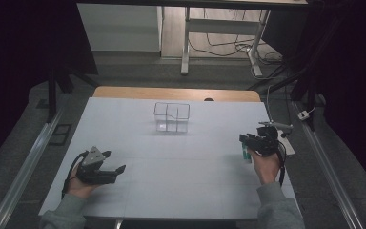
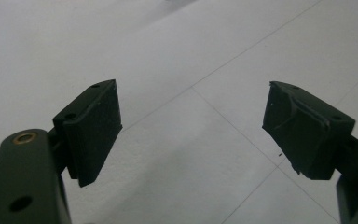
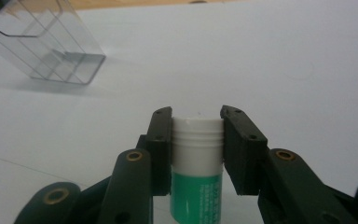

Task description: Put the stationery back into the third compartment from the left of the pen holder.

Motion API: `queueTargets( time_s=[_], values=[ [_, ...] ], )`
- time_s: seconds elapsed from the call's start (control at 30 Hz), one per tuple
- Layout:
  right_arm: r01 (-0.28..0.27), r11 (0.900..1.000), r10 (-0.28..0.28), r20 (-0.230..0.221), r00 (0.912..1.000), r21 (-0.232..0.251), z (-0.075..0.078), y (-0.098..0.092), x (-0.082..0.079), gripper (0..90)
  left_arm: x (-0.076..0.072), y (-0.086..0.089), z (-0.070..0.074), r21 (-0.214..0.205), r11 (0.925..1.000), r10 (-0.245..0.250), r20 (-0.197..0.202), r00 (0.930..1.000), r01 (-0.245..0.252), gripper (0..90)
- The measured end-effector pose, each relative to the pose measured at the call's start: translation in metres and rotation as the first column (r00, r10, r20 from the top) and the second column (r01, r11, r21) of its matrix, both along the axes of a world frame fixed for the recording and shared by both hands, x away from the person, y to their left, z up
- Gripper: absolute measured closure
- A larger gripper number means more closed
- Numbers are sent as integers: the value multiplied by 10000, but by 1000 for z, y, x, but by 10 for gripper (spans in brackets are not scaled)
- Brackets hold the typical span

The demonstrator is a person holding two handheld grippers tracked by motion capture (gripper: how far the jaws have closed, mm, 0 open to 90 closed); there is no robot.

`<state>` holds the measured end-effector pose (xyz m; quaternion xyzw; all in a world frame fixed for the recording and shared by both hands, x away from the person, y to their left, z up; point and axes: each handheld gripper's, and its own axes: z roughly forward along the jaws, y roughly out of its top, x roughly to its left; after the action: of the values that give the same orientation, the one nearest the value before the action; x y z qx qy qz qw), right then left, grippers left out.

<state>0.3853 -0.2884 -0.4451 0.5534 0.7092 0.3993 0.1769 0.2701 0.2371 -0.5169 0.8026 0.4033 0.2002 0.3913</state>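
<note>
The right claw (image 3: 197,128) is pinching a small tube (image 3: 196,186) with a white ridged cap and a green body printed with pale lettering; one black jaw presses each side of the cap, and the green body runs down between the claw's arms toward the camera. In the high view the same right claw (image 1: 246,143) sits at the right side of the white bench (image 1: 181,167), held in the person's right hand (image 1: 266,164), with the green tube (image 1: 244,153) showing just below the jaws, low over the bench surface. A cable trails back from this claw along the grey sleeve. Farther out, near the middle of the far part of the bench, stands a clear plastic organiser box (image 1: 171,117) with inner dividers, well apart from both claws; in the right gripper view it appears at the upper left (image 3: 42,46). At the left side of the bench, the left hand (image 1: 82,183) holds the left claw (image 1: 114,162), which carries a grey three-cornered plate on top. Its jaws are spread wide, with bare white bench between them (image 2: 191,126). Beyond the bench's far wooden edge are a grey floor, desk legs and loose cables.
</note>
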Motion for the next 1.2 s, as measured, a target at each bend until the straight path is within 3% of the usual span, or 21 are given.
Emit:
queueTargets(
  time_s=[0.23, 0.6, 0.93, 1.2],
  values=[
    [-749, 9961, 710, 809, 9942, 458, 2, 5, -3, 648, 0, -3, 0, 185, 9998, 22, -14, 10000, -22, 189],
    [-1571, 9851, 1430, 1741, 9743, 705, 1, 14, -2, 649, 1, -4, -2, 352, 9994, 54, -81, 10000, -51, 189],
    [-2201, 9716, 1912, 2598, 9465, 865, 1, 23, 0, 648, 1, -4, -3, 406, 9992, 31, -122, 9999, -26, 188],
    [-2480, 9643, 2114, 2944, 9320, 927, 4, 31, 4, 647, 1, -5, -3, 472, 9989, 17, -147, 9999, -10, 188]
  ],
)
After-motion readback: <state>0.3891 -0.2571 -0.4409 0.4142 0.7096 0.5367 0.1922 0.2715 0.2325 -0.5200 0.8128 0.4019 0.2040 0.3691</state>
